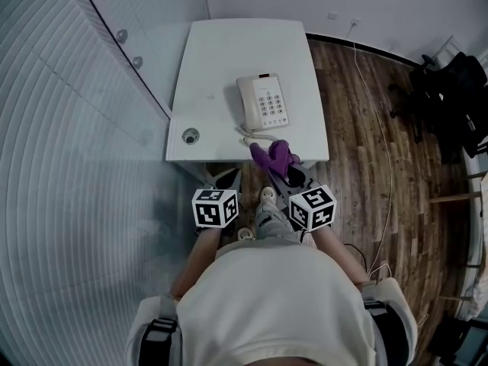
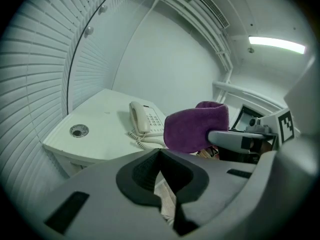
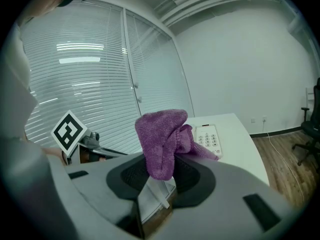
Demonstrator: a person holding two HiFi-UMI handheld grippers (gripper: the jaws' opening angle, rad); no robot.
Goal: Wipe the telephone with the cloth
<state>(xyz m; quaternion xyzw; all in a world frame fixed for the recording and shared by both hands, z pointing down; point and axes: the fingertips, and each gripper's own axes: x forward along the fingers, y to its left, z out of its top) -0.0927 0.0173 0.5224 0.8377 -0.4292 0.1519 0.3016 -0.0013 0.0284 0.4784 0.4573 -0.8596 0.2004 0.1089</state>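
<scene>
A cream telephone (image 1: 263,101) (image 2: 145,119) (image 3: 207,138) lies on the white table (image 1: 229,44), handset on its left side and coiled cord at its near end. A purple cloth (image 1: 273,157) (image 2: 196,126) (image 3: 162,139) hangs bunched in the air just before the table's near edge, and my right gripper (image 1: 282,168) (image 3: 160,166) is shut on it, short of the phone. My left gripper (image 1: 226,178) (image 2: 161,159) is shut with nothing in it, left of the cloth and below the table's near edge.
A round cable hole (image 1: 191,136) (image 2: 79,130) sits in the table's near left corner. Glass walls with blinds (image 1: 61,128) run along the left. Wooden floor (image 1: 358,128), a white cable and a black chair (image 1: 450,97) lie to the right.
</scene>
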